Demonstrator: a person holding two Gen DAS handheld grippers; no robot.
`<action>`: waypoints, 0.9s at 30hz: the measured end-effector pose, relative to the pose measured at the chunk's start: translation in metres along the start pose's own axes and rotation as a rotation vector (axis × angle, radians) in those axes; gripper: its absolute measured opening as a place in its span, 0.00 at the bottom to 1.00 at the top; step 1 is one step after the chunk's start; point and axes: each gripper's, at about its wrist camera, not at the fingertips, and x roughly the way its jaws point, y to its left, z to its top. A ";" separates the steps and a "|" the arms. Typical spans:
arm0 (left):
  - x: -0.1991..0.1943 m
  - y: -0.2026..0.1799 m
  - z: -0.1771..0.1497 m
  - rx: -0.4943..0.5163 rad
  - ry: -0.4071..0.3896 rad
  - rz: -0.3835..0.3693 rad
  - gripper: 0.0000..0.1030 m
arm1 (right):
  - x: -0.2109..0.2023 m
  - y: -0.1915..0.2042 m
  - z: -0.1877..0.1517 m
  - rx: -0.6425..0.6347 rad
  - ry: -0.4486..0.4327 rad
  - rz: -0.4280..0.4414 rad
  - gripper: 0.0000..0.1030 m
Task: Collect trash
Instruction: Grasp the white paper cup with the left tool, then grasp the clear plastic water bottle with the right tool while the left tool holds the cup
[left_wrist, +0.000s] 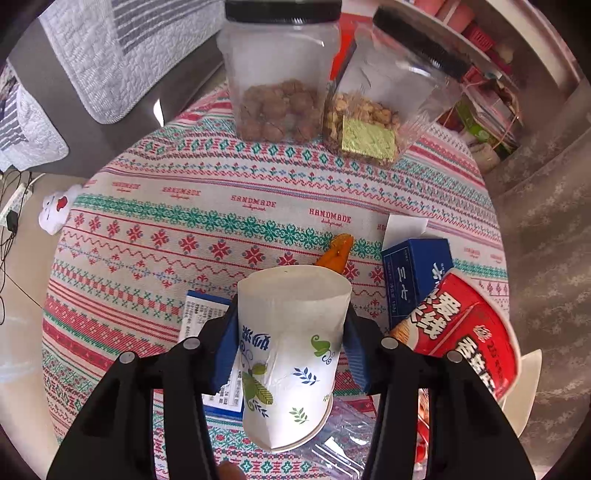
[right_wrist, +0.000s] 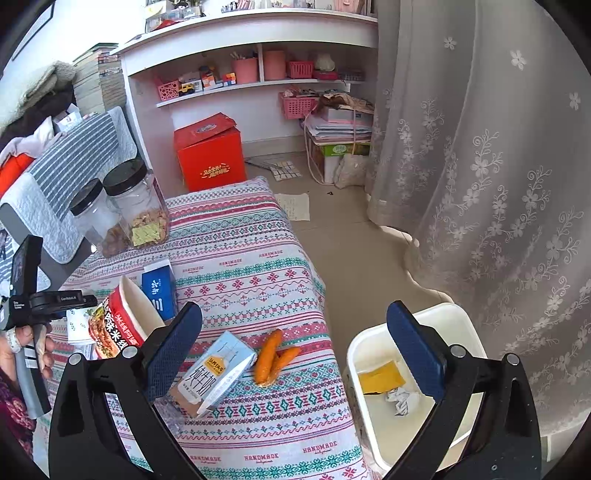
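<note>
Paper cup (left_wrist: 291, 354) clamped between the blue pads of the left gripper (left_wrist: 291, 350), held above the tabletop (left_wrist: 177, 229). Right gripper (right_wrist: 295, 354) spread wide, empty, above the milk carton (right_wrist: 216, 373) and orange peel (right_wrist: 273, 356). White bin (right_wrist: 413, 387) beside the tabletop edge. Best carried level across to the bin, squeezed lightly to avoid crushing.

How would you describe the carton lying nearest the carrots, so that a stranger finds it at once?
Start at the table with the patterned cloth, beside the white bin. Near the table's bin-side edge lie two carrots; the carton lies on its side just beside them. It is pale blue, unlike the dark blue box standing upright farther back.
</note>
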 end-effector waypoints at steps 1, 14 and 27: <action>-0.014 0.005 -0.002 -0.028 -0.022 -0.015 0.48 | -0.001 0.003 0.000 -0.004 -0.004 0.015 0.93; -0.168 0.057 -0.082 -0.258 -0.306 -0.238 0.49 | -0.011 0.124 -0.042 -0.396 -0.081 0.110 0.93; -0.179 0.097 -0.088 -0.276 -0.319 -0.236 0.49 | 0.013 0.183 -0.102 -0.733 0.203 0.380 0.93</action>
